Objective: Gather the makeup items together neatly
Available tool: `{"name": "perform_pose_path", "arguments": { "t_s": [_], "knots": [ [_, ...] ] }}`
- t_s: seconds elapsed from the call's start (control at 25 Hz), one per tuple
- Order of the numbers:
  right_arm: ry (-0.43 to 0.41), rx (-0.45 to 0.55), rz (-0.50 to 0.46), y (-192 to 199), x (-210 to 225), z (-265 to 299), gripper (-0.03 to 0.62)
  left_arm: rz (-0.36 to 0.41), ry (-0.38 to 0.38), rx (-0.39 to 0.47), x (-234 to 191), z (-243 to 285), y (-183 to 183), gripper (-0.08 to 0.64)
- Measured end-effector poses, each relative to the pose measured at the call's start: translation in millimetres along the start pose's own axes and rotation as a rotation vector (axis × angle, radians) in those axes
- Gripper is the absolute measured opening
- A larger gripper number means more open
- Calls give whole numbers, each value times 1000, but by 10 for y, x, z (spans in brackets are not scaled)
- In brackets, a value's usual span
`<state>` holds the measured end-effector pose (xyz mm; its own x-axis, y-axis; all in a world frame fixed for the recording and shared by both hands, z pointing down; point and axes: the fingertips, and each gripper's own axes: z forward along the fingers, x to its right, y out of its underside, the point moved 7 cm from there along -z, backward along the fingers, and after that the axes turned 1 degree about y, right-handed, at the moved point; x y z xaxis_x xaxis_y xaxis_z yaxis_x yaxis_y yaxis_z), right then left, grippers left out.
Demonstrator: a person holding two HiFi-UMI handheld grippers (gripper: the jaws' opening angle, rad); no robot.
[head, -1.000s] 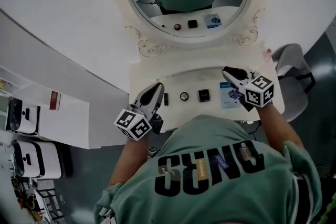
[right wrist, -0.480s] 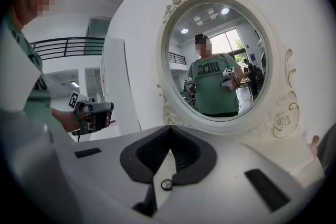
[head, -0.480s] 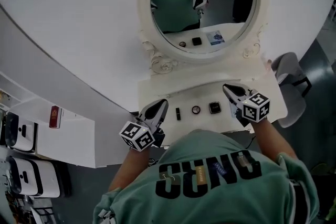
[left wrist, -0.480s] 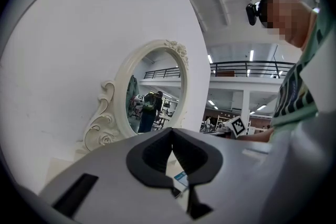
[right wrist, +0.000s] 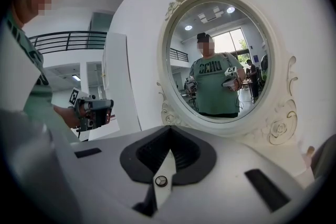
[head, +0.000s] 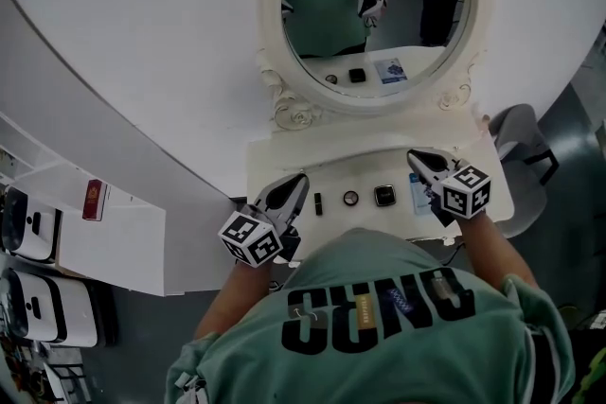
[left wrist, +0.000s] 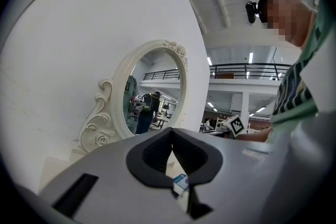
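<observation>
Left tongs (head: pixel 299 179) and right tongs (head: pixel 415 156) closed, nothing held; blue packet (head: pixel 416 196) just beside right tongs, dark tube (head: pixel 318 202) nearest left tongs.

Cream, scroll-carved mirror frame (head: pixel 289 114); white vanity top (head: pixel 275 167); black square compact (head: pixel 383 195); blue-and-white packet (head: pixel 416 194) right; green shirt (head: pixel 379 369), black lettering.

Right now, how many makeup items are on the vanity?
4, in a row: dark stick leftmost, round compact, square compact, then a blue packet partly behind the right gripper. Others may be hidden.
</observation>
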<state>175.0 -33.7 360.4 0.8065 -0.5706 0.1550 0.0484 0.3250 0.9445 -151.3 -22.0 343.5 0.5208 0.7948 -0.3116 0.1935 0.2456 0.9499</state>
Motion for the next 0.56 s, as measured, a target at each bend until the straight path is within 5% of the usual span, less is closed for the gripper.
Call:
{"name": "perform_pose_path", "arguments": {
  "t_s": [0.56],
  "knots": [
    [-17,10,-5,21,19,71,-6,-1,-1,14,-59,28,38,9]
  ]
}}
